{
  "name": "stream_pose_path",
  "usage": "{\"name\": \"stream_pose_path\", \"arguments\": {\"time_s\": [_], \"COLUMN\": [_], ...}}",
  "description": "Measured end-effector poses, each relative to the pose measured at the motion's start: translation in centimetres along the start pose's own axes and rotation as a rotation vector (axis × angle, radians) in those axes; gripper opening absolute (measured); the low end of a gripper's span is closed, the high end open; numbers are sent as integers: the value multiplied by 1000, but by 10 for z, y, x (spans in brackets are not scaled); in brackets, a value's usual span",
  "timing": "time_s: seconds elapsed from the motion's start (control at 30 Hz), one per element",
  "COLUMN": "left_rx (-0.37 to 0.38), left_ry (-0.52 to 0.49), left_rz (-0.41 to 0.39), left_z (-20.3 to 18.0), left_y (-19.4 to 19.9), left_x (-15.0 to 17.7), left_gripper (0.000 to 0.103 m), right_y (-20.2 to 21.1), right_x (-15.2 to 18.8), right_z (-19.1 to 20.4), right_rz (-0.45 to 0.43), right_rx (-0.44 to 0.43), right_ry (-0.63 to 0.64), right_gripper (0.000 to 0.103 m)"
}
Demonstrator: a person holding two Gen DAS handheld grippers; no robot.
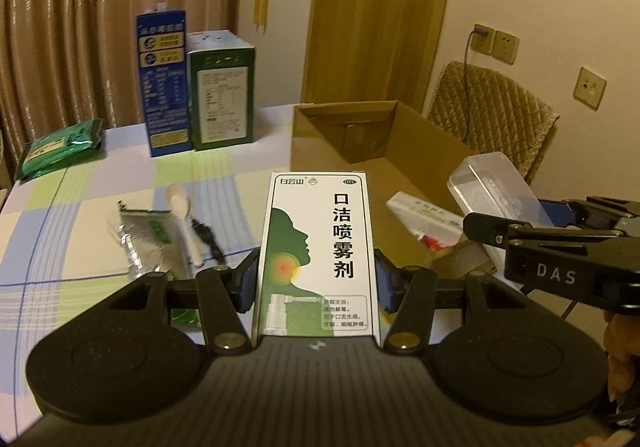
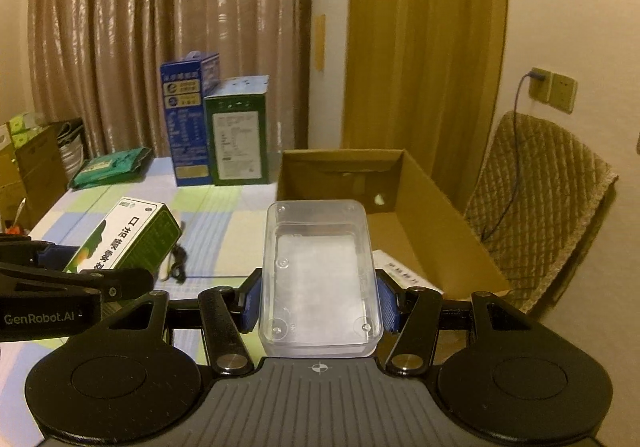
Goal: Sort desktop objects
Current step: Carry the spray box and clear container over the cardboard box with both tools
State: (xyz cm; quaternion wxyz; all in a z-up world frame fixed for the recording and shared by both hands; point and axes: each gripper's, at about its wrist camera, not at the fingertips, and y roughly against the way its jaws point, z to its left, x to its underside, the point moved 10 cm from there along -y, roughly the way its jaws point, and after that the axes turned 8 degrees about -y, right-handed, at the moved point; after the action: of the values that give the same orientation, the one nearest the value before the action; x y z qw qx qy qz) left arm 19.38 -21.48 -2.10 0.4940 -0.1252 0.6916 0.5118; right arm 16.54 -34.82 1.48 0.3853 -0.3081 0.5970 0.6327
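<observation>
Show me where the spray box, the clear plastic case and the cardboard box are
spray box (image 1: 316, 247), left wrist view, middle of its printed front.
clear plastic case (image 2: 318, 279), right wrist view, its flat bottom.
cardboard box (image 2: 436, 223), right wrist view, its right inner wall.

right gripper (image 2: 319, 297): blue pads clamped on both long sides of the clear plastic box (image 2: 319, 279), held above the table's near edge
cardboard box (image 2: 416, 223): open, just behind the clear plastic box; a white packet (image 2: 404, 273) lies inside
left gripper (image 2: 60, 287): left of the cardboard box, gripping a white-and-green medicine box (image 2: 124, 235)
blue carton (image 2: 186, 119), green carton (image 2: 238, 139): upright, left of the cardboard box's far end
black cable (image 2: 178, 261): on the checked tablecloth (image 2: 224, 223), left of the cardboard box
</observation>
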Motion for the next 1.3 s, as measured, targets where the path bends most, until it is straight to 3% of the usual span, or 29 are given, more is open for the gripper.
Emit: {"name": "stream_pose_path", "arguments": {"time_s": [0.53, 1.3], "left_rx": [54, 98], "left_ry": [-28, -29], "left_rz": [-3, 9], "left_z": [-43, -73], "left_y": [-22, -79], "left_x": [-20, -48], "left_gripper": [51, 51], "right_y": [-3, -37], "right_x": [-14, -33], "right_z": [-50, -96], "right_rz": [-3, 4], "right_rx": [59, 89], "right_ry": [-24, -46], "right_gripper": [53, 53]}}
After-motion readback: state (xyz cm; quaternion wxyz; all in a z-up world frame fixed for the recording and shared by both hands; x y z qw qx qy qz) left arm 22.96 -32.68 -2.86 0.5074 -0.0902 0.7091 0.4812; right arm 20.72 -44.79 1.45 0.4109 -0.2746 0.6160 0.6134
